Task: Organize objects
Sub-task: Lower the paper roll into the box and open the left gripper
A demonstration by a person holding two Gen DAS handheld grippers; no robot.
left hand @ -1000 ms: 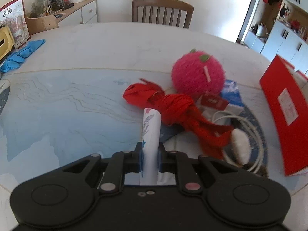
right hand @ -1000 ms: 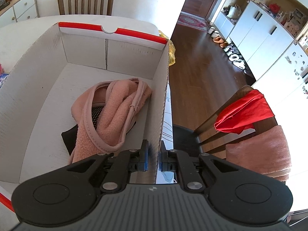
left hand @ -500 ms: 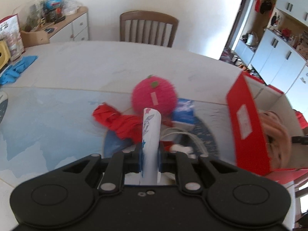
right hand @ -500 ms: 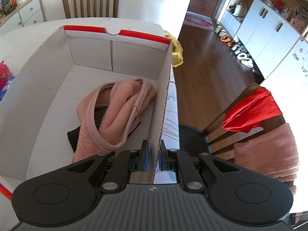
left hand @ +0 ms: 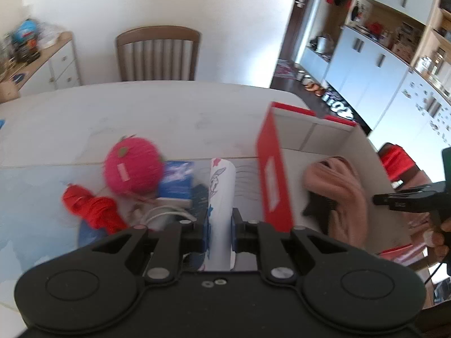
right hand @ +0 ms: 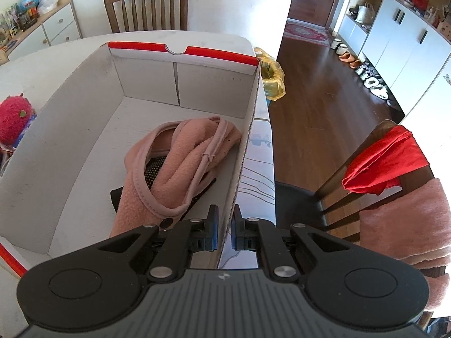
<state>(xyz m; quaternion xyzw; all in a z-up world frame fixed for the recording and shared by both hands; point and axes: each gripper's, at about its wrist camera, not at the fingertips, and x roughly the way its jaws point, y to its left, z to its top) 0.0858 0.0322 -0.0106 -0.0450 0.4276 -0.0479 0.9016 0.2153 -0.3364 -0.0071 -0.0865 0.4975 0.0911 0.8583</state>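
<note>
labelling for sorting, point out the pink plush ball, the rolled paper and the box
pink plush ball (left hand: 132, 166), left wrist view, its fuzzy front
rolled paper (left hand: 221, 197), left wrist view, mid roll
box (right hand: 146, 74), right wrist view, far inner wall

Slippers in box; plush ball, cloth left of box.

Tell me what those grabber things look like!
Each hand-held gripper is black plastic. The left one has a smooth body with two round discs, silver screws and blue pads on its fingers. The right one looks the same, but its body has ridged stripes and a tiny logo. From the side it looks slim, with a handle.
</note>
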